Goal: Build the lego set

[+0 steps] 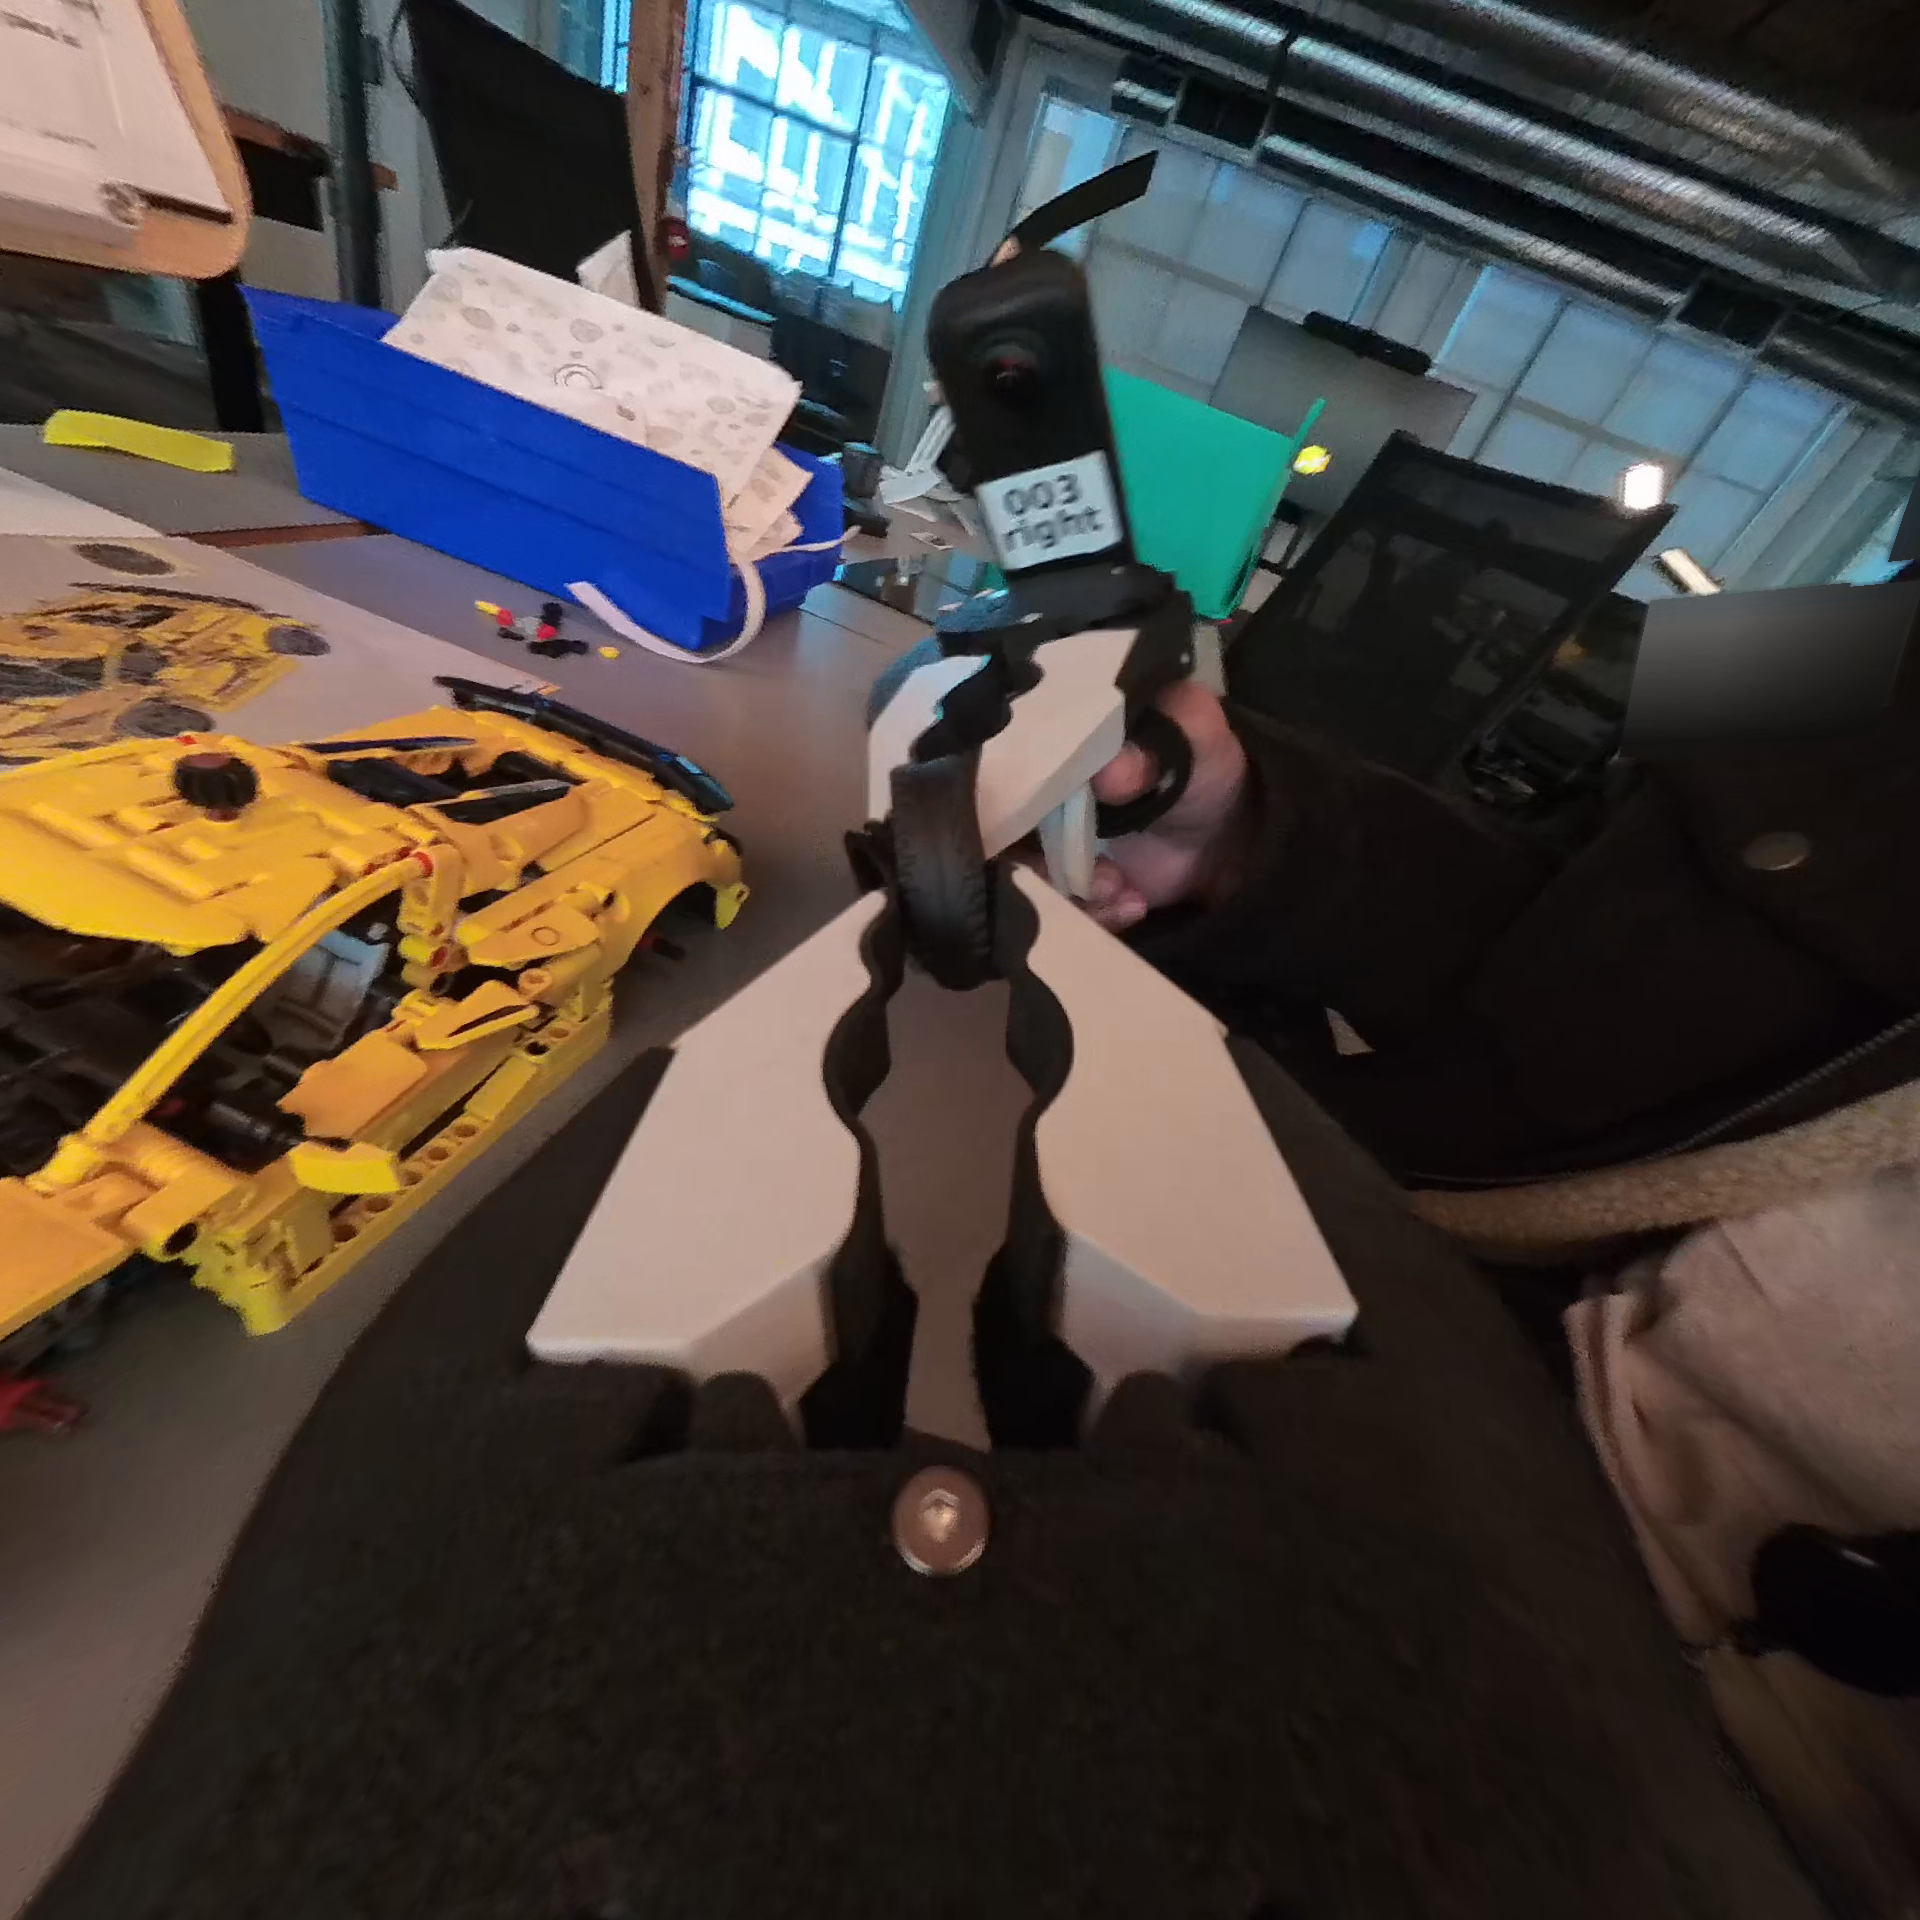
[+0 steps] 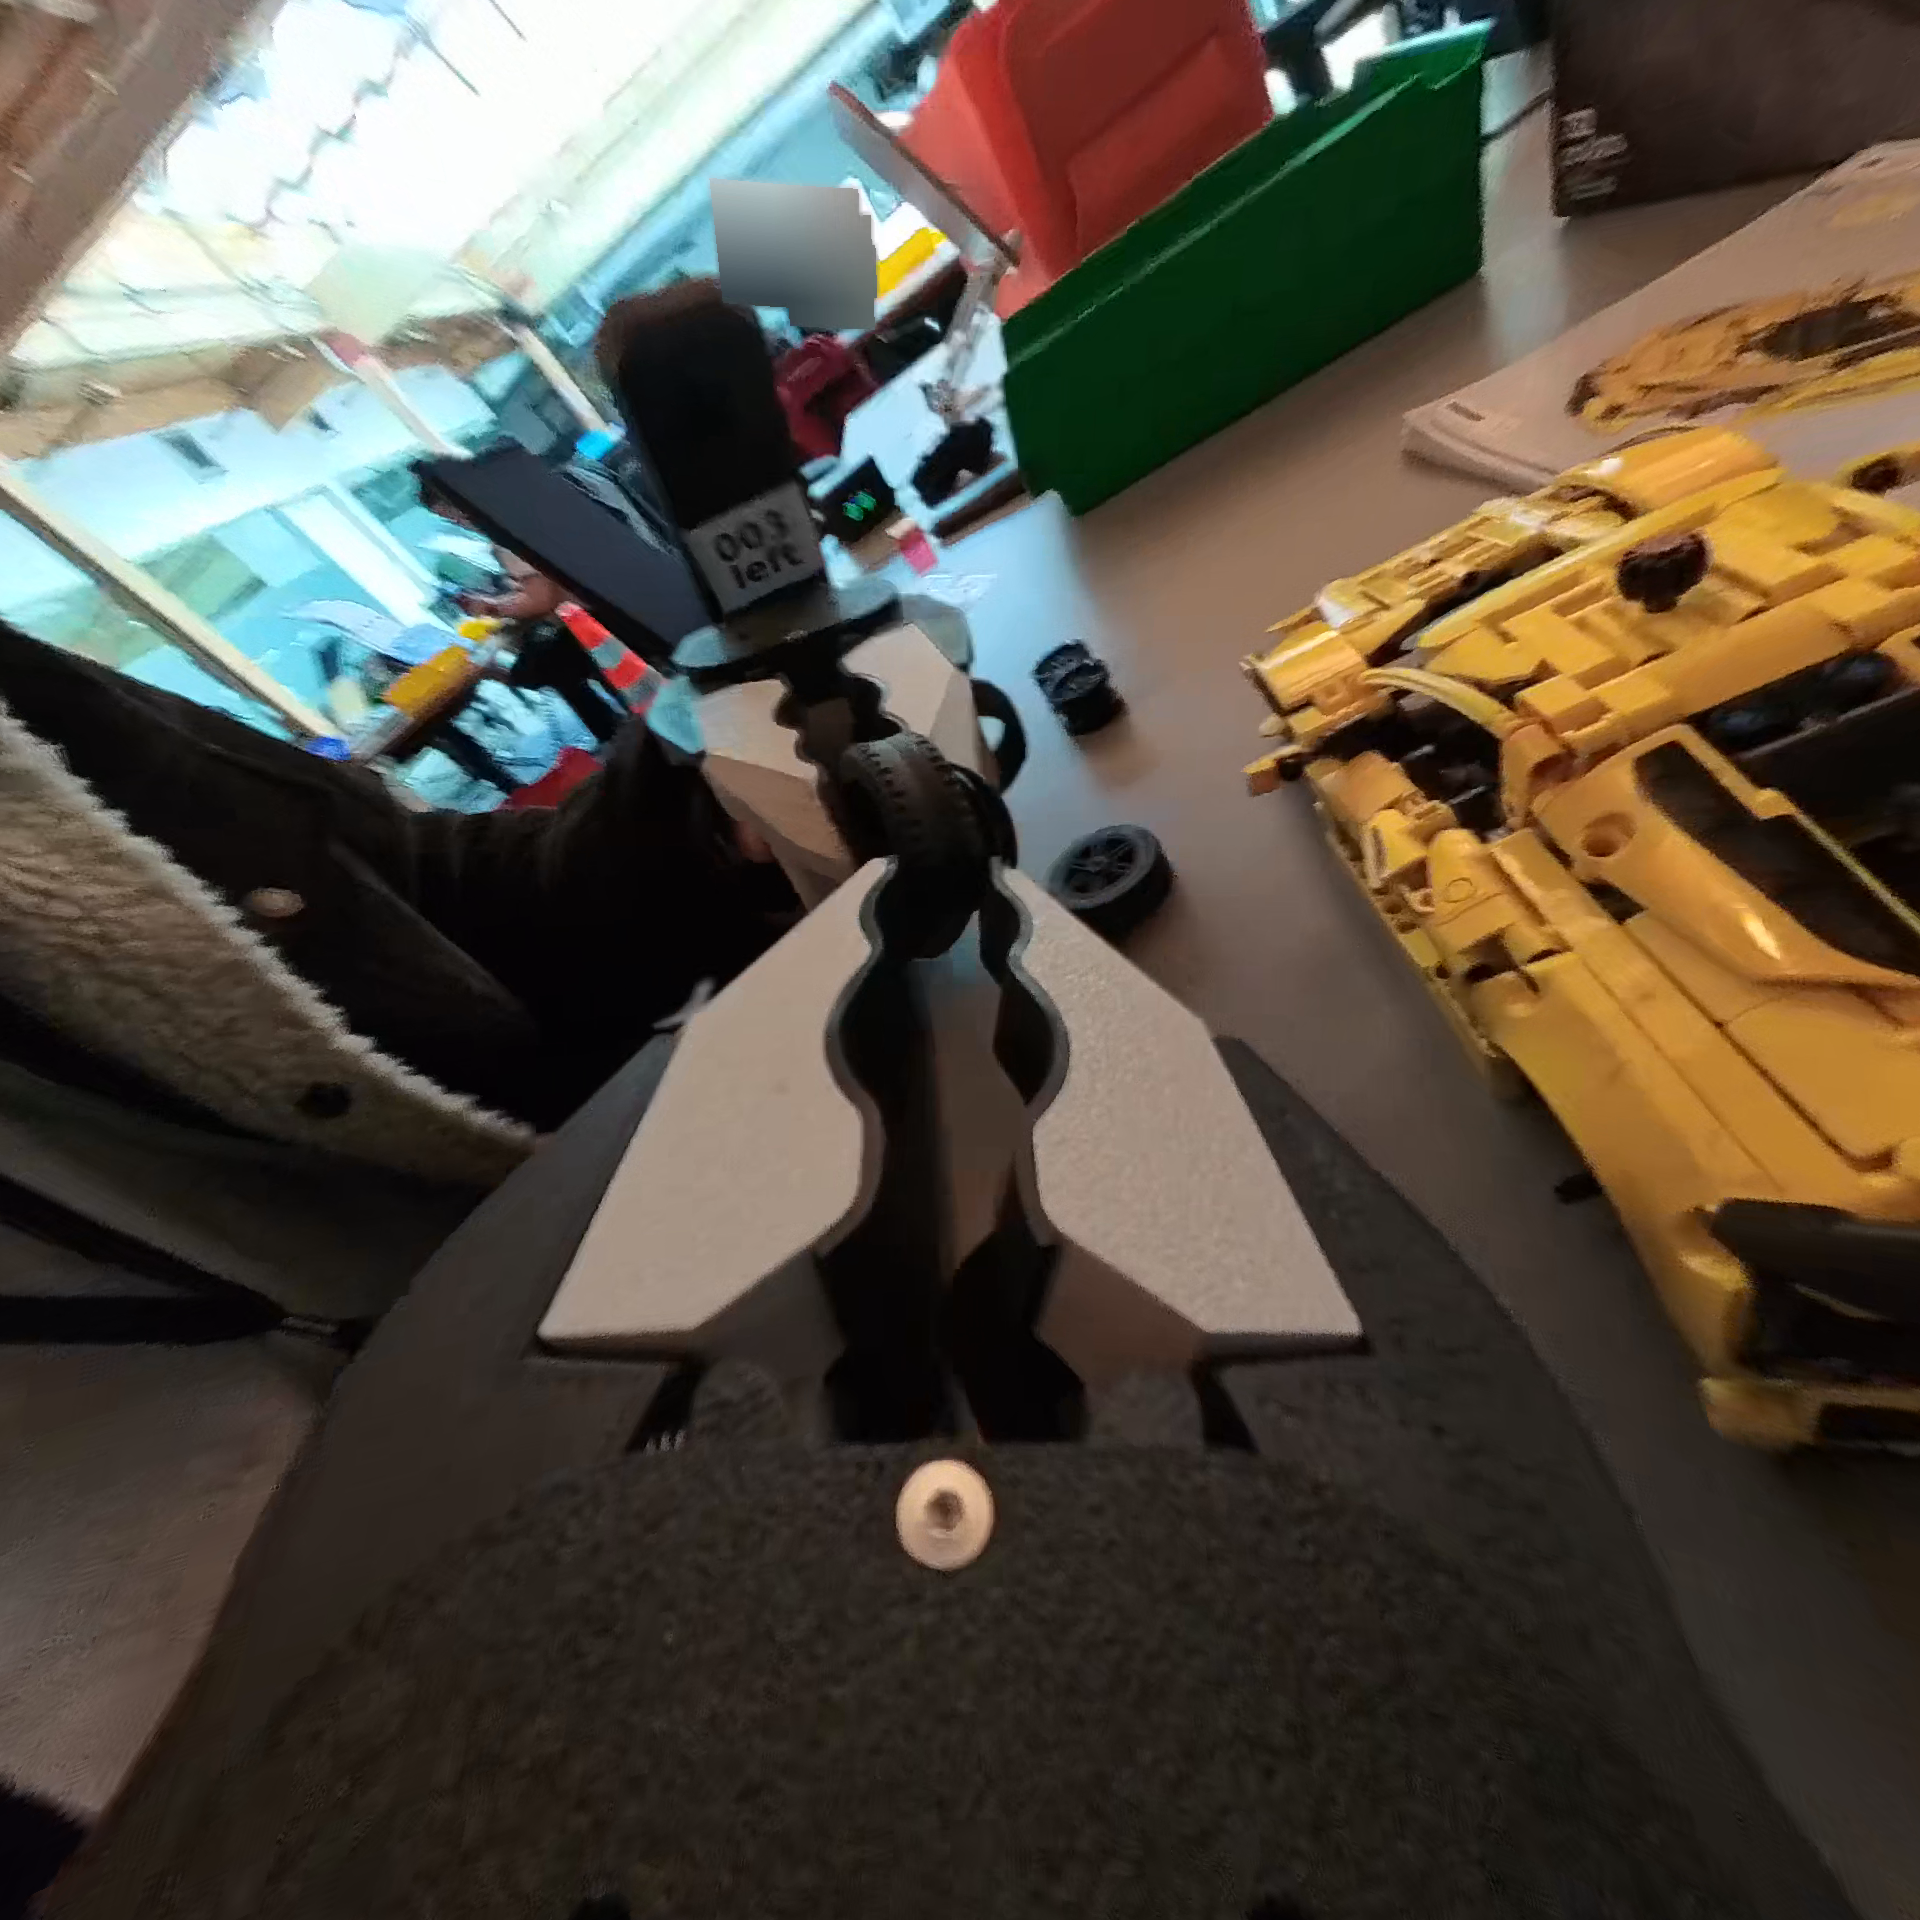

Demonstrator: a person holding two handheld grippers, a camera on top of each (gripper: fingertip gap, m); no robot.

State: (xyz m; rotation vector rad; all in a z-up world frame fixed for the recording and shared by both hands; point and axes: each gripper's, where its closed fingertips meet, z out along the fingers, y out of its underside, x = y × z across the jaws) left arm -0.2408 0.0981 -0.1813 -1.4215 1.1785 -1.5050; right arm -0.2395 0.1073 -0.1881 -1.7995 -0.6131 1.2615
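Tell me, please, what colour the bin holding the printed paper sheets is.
Blue bin, clearest in the left wrist view.

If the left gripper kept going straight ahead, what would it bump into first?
It already pinches the black tyre. Straight beyond that, the left gripper would probably bump the right gripper, which faces it and grips the same tyre.

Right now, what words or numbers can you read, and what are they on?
I can't repeat writing, only show where it is.
White label on right hand-held gripper: short print, clear.
Second white label on left hand-held gripper: short print, clear.
Papers on board: blurred.
Dark box: too small.
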